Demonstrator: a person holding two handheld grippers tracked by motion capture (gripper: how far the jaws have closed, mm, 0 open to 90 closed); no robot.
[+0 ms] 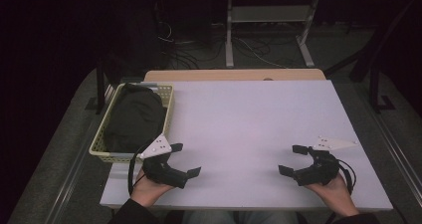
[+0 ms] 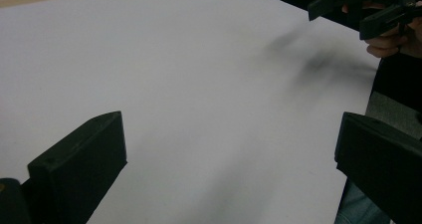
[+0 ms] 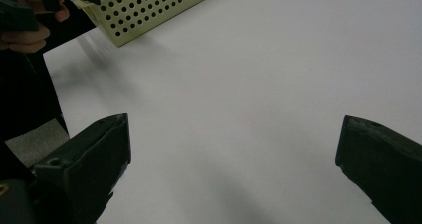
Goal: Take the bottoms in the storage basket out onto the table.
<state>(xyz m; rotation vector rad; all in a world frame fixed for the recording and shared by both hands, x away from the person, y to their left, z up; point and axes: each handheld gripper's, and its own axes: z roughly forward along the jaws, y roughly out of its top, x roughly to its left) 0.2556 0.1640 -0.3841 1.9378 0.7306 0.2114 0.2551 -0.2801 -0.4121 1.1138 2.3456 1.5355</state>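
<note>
Basket (image 1: pixel 169 97): holds a dark bundle (image 1: pixel 135 117), likely soft cloth; I'd pinch a top fold.
Left gripper (image 1: pixel 185 159): beside basket, jaws wide, empty.
Right gripper (image 1: pixel 290 159): well apart from basket, wide, empty.

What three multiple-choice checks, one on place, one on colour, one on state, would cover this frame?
1. Where does the basket sit?
A. Far left edge of the table
B. Table centre
C. Near right corner

2. What colour is the basket?
A. Red
B. Pale yellow
C. Blue

3. How do the left gripper and right gripper stand?
A. Both shut
B. One shut on the bundle
C. Both open, holding nothing

Answers:
1 A: in the high view it sits at the left edge of the white table, beyond the left hand.
2 B: its perforated wall is pale yellow, around a dark cloth bundle.
3 C: each gripper view shows jaws wide apart over bare tabletop.
</note>
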